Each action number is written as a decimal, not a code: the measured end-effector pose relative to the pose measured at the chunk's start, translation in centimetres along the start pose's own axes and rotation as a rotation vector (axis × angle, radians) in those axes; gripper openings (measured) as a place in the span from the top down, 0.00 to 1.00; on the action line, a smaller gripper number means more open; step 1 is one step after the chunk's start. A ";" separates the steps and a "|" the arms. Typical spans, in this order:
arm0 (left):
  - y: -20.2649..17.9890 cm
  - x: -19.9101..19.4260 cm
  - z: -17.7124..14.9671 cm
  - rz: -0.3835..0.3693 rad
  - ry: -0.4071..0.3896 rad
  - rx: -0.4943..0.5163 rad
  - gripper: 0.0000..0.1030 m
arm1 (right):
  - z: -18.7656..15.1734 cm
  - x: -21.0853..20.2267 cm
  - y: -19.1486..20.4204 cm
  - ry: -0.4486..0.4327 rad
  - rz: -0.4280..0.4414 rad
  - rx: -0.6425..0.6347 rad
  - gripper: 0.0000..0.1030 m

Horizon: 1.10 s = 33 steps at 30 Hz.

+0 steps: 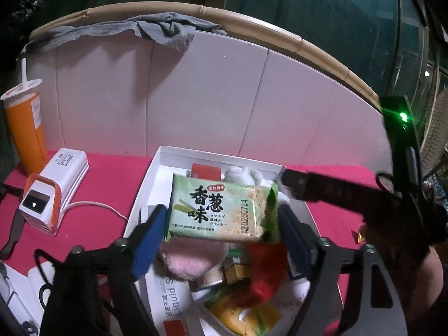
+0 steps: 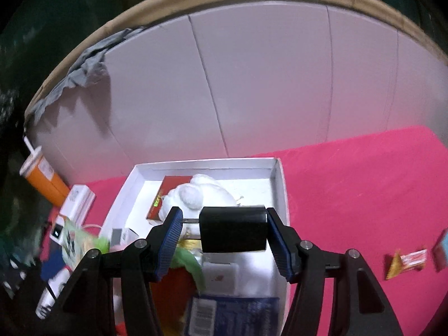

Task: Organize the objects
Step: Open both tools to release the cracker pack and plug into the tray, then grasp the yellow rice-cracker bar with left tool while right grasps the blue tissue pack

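An orange cup (image 1: 23, 123) and a white power bank (image 1: 56, 184) stand left on the pink tabletop (image 1: 112, 179). The left gripper (image 1: 221, 232) is spread around a green cracker packet (image 1: 221, 210) above the white box (image 1: 156, 173), pads apparently apart; the right gripper (image 2: 224, 240) carries a black block (image 2: 233, 229) over that box

Pink-clothed table (image 2: 350, 182) — white box (image 2: 281, 184), power bank (image 1: 60, 179), orange cup (image 1: 23, 128)
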State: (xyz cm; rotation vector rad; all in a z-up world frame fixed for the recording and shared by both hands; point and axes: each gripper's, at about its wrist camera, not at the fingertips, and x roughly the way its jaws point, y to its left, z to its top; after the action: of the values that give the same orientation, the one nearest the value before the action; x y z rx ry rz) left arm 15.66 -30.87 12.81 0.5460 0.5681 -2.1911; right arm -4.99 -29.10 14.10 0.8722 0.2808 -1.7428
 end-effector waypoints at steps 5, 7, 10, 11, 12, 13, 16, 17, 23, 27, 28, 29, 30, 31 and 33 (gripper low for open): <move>0.3 -1.7 0.0 0.054 -0.055 -0.022 0.00 | -0.1 -0.4 -0.4 0.003 0.079 0.056 0.17; 0.2 -2.5 0.2 0.065 -0.075 -0.035 0.00 | -0.1 -1.1 -0.6 -0.010 0.094 0.066 0.17; -0.4 -3.2 0.5 0.076 -0.086 -0.025 0.00 | -0.4 -2.5 -0.9 -0.030 0.099 0.068 0.16; -0.7 -3.3 0.5 0.077 -0.085 -0.018 0.00 | -0.6 -3.1 -1.0 -0.039 0.099 0.067 0.16; -1.1 -3.4 0.5 0.077 -0.082 -0.011 0.00 | -0.7 -3.7 -1.2 -0.048 0.099 0.067 0.15; -1.3 -3.5 0.5 0.076 -0.081 -0.008 0.00 | -0.9 -4.2 -1.4 -0.057 0.098 0.068 0.14; -2.2 -3.8 0.5 0.070 -0.074 0.008 0.00 | -1.4 -5.6 -1.8 -0.069 0.094 0.070 0.11; -2.5 -3.8 0.5 0.071 -0.072 0.013 0.00 | -1.7 -6.1 -2.0 -0.073 0.092 0.069 0.10; -4.2 -4.3 0.3 0.068 -0.068 0.045 0.00 | -2.5 -8.9 -3.6 -0.111 0.078 0.079 0.05; -5.6 -4.3 0.1 0.063 -0.055 0.074 0.00 | -2.8 -10.4 -5.1 -0.137 0.065 0.104 0.00; -5.9 -4.3 0.0 0.061 -0.053 0.079 0.00 | -2.9 -10.7 -5.5 -0.142 0.061 0.107 0.00; -6.3 -4.3 0.0 0.059 -0.050 0.086 0.00 | -2.9 -11.0 -5.9 -0.148 0.054 0.110 0.00; -6.7 -4.3 -0.1 0.055 -0.047 0.095 0.00 | -3.1 -11.3 -6.4 -0.153 0.047 0.111 0.00; -7.2 -4.3 -0.2 0.050 -0.044 0.104 0.00 | -3.2 -11.6 -6.7 -0.158 0.041 0.113 0.00; -8.0 -4.3 -0.3 0.043 -0.040 0.124 0.00 | -3.6 -12.3 -7.6 -0.169 0.027 0.114 0.00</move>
State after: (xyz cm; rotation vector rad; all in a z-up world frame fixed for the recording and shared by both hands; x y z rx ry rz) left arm 11.99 -23.47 16.66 0.5733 0.3979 -2.2019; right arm -8.97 -15.31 18.07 0.7999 0.0579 -1.8088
